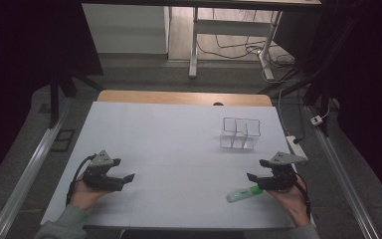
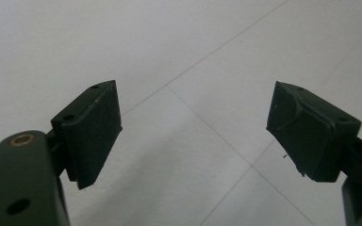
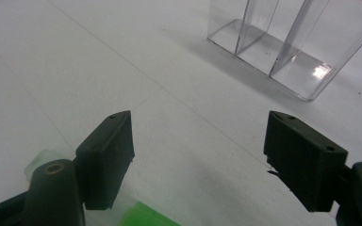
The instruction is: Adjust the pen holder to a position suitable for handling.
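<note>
Hands hold two grippers low over a white table (image 1: 179, 149). Left gripper (image 1: 125, 180) — jaws wide apart, nothing between them. Right gripper (image 1: 256, 170) — jaws equally wide, also empty, just above a green marker (image 1: 244, 193) lying flat. Clear divided box (image 1: 239, 133) stands farther back, right of centre.

Green marker (image 3: 143, 215) cut off at bottom edge; clear organizer (image 3: 287, 42) top cropped.

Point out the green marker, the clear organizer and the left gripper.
marker (image 1: 243, 193): high view, middle of its green barrel.
organizer (image 3: 283, 44): right gripper view, a clear divider wall.
left gripper (image 2: 193, 136): left gripper view, midway between its open jaws.
</note>
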